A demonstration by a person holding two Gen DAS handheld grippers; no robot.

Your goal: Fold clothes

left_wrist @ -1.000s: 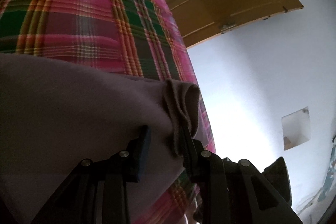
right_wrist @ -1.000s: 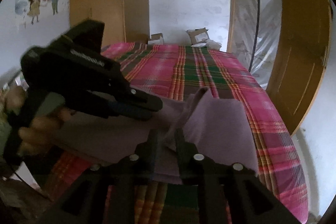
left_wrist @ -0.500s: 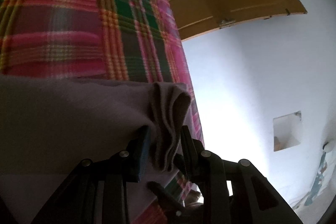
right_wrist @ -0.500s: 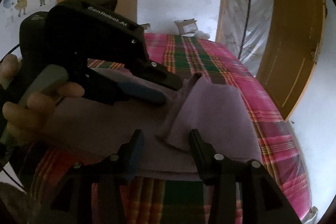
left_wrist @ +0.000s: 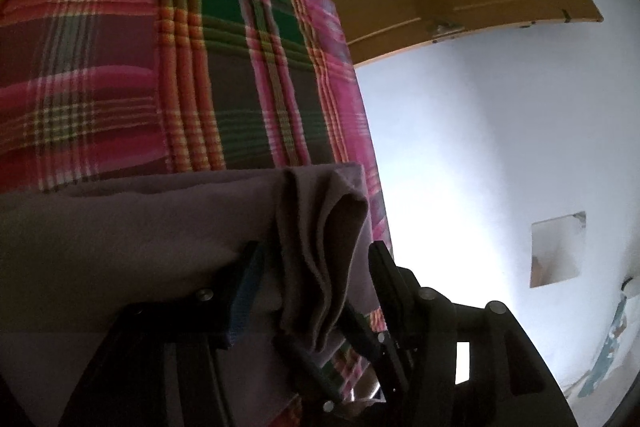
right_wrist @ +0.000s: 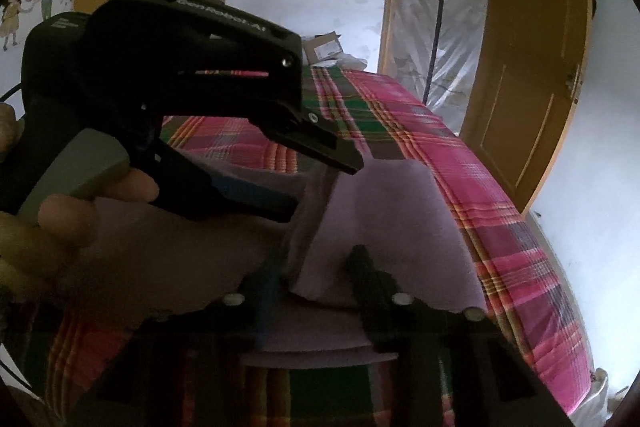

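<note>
Lying on the near part of the plaid bed (right_wrist: pixel 472 163), the mauve garment (right_wrist: pixel 384 211) looks soft, light and floppy. Both the left gripper (left_wrist: pixel 316 259) and the right gripper (right_wrist: pixel 316 267) stand apart around its bunched corner; grasp the layered edge.

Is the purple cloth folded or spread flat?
Folded: the purple cloth lies doubled on the plaid bed, layered edges bunched between the left gripper's open fingers.
</note>
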